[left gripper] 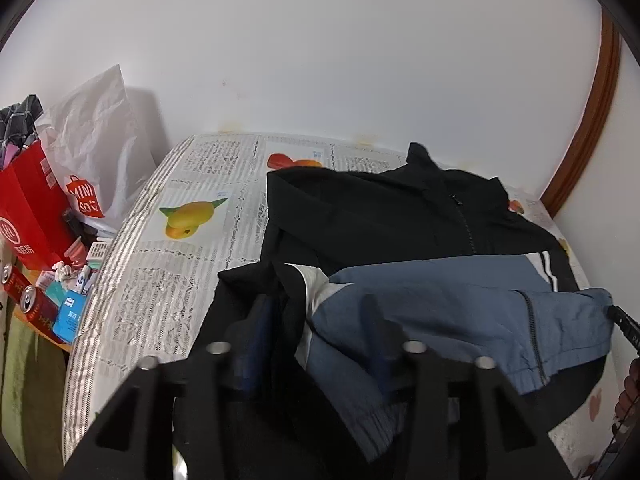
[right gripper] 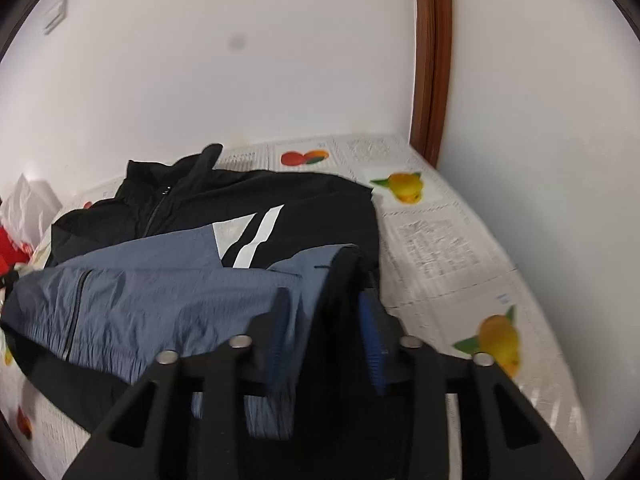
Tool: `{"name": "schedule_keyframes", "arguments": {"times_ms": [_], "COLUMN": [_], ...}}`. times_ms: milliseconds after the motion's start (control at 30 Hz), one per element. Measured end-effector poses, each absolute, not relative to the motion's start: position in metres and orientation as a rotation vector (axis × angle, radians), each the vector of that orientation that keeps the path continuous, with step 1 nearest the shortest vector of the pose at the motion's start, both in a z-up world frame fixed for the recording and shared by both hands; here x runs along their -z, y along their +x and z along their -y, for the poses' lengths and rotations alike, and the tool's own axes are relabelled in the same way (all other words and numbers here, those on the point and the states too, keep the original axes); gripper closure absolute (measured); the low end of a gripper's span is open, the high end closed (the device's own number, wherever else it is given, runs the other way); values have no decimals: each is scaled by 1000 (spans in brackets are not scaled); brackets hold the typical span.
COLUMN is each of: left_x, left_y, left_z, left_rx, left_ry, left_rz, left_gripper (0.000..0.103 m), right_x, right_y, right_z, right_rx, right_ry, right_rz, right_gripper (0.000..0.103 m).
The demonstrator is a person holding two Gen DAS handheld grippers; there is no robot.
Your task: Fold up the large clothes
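Left claw [left gripper: 316,344]: its fingers are closed on the black and blue hem of the jacket [left gripper: 420,216], with cloth bunched between them. Right claw [right gripper: 326,320]: likewise clamped on the opposite hem corner, a dark fold pinched against the blue pad of its right finger [right gripper: 370,336]. The jacket lies on the bed [left gripper: 160,280], directly ahead of both claws, with its blue lower half raised and doubled back toward the black chest and collar.

Risks, judged from this position. The fabric looks thin and slippery; a hold on only one layer could let the hem slide out partway through the fold. If the two claws travel unevenly, the fold line would likely skew, and the zip [right gripper: 74,312] ahead and left of the right claw could buckle. The sleeve nearest the left claw appears tucked loosely under the hem and may drag out of place.

Surroundings. Beyond the jacket, the printed sheet with fruit pictures is bare up to the wall [left gripper: 320,60]; nothing there blocks the fold. Far left of the left claw, off the bed edge, stands clutter: drink cans [left gripper: 30,300], small boxes, a red bag [left gripper: 28,208] and a white bag [left gripper: 96,140]; a wide swing could knock them. A wooden door frame [right gripper: 432,60] stands far ahead and right of the right claw, clear of the work.
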State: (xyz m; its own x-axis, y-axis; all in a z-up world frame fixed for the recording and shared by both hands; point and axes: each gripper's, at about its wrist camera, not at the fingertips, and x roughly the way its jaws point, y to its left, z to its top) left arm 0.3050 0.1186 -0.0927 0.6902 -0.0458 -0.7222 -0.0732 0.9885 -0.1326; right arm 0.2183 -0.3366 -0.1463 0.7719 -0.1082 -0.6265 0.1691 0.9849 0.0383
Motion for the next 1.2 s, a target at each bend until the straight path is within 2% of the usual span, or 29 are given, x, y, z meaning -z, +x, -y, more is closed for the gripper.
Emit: {"name": "schedule_keyframes", "arguments": {"times_ms": [133, 300, 567, 900, 1000, 1067, 1133, 1200], "left_x": [80, 84, 118, 156, 163, 162, 161, 160], "left_y": [289, 267, 238, 251, 251, 248, 243, 236], "left_z": [-123, -134, -160, -172, -170, -168, -167, -167], "left_rx": [-10, -23, -29, -33, -19, -17, -24, -15], "left_ry": [-149, -142, -185, -208, -232, -235, -227, -230], "left_rz": [-786, -794, -873, -931, -940, -933, -933, -932], "left_gripper": [54, 49, 49, 49, 56, 67, 85, 89], "right_x": [138, 148, 186, 207, 211, 214, 214, 213], "right_y": [194, 168, 153, 176, 180, 182, 183, 181], "right_z": [344, 359, 363, 355, 355, 356, 355, 353], "right_rx": [177, 199, 174, 184, 184, 162, 147, 138], "right_ry": [90, 124, 164, 108, 108, 118, 127, 109], "right_rz": [-666, -715, -819, -852, -858, -861, -861, -858], "right_gripper": [56, 55, 54, 55, 57, 69, 79, 87]}}
